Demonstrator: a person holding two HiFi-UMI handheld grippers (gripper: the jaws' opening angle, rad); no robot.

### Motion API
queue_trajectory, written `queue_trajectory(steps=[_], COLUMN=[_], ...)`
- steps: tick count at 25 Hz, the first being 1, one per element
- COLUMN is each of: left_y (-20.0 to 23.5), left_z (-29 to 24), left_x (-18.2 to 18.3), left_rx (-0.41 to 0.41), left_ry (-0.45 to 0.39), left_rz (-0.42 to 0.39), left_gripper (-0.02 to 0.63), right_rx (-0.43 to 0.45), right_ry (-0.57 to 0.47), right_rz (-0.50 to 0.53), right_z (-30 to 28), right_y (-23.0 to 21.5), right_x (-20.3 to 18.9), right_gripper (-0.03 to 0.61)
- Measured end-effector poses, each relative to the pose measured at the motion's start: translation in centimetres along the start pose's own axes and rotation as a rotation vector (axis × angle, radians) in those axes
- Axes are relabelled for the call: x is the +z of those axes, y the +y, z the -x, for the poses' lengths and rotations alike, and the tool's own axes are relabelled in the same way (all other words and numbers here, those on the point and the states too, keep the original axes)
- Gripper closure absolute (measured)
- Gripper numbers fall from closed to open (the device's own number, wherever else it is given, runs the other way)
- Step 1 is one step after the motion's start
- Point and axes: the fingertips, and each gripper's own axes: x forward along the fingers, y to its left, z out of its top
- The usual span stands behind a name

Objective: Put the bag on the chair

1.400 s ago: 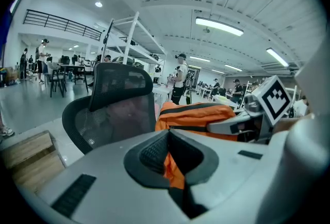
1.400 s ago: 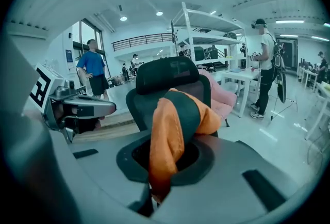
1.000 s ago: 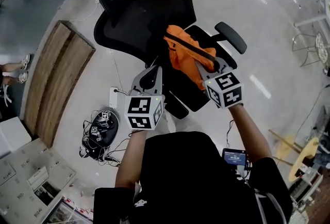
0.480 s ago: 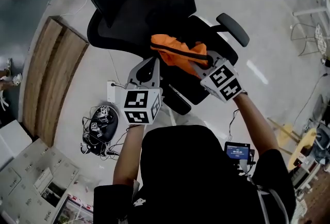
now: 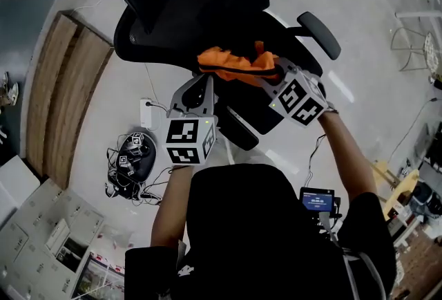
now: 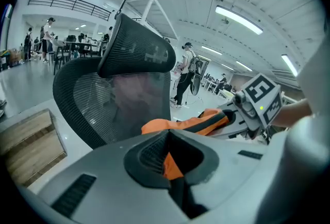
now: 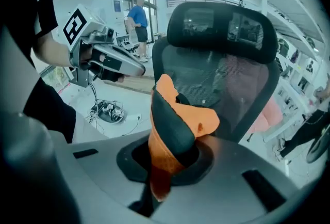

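Gripping 1 end each of the orange bag [image 5: 233, 62], the left gripper [image 5: 206, 83] and right gripper [image 5: 271, 79] slant downward on 2 outstretched arms, holding it over the mesh chair [image 5: 186, 15] seat; an armrest [image 5: 319, 34] flanks the right gripper, cables [image 5: 131, 167] below on the floor.

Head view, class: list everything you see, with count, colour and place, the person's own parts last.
chair: one, black, top centre
bag: one, orange, over the chair seat
wooden panel: one, brown, floor at left
cable bundle: one, black, floor at lower left
small screen: one, blue-lit, by the person's waist
left claw: one, grey, shut on the bag's left end
right claw: one, grey, shut on the bag's right end
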Motion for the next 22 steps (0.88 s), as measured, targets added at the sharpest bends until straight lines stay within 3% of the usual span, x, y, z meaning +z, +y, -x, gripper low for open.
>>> queue_trajectory(steps=[8, 22], left_y=[0.5, 0.9], left_z=[-1.8, -4.7], left_x=[-0.7, -0.6], left_rx=[-0.019, -0.056], left_ry=[0.031, 0.069], left_rz=[0.022, 0.018], left_gripper=[0.603, 0.603], right_rx=[-0.009, -0.039], right_ry=[0.127, 0.226], right_rz=[0.206, 0.293], right_z=[-2.8, -6.9], right_y=[-2.0, -5.2], right_x=[-1.5, -3.5], right_gripper=[0.560, 0.558])
